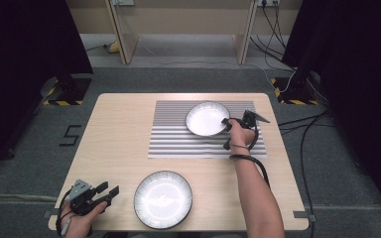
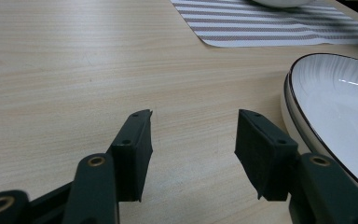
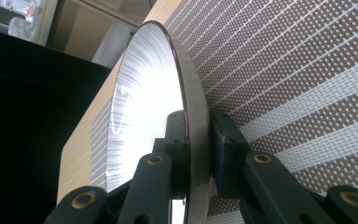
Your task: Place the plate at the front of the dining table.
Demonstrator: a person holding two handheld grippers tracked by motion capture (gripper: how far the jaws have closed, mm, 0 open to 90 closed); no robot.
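- Table (image 1: 119, 148): light wood, taking up the middle of the high view.
- Mat (image 1: 171, 136): striped, lying in the upper right part of the table.
- Near plate (image 1: 162, 199): white with a dark rim, at the lower centre of the high view, on bare wood.
- Far plate (image 1: 206, 118): on the mat's upper right; its right rim is pinched.
- Right gripper (image 1: 226, 127): jaws pressed onto the far plate's rim (image 3: 193, 140), one inside, one outside.
- Left gripper (image 1: 108, 193): lower left, jaws spread with nothing between them, just beside the near plate (image 2: 340, 116).
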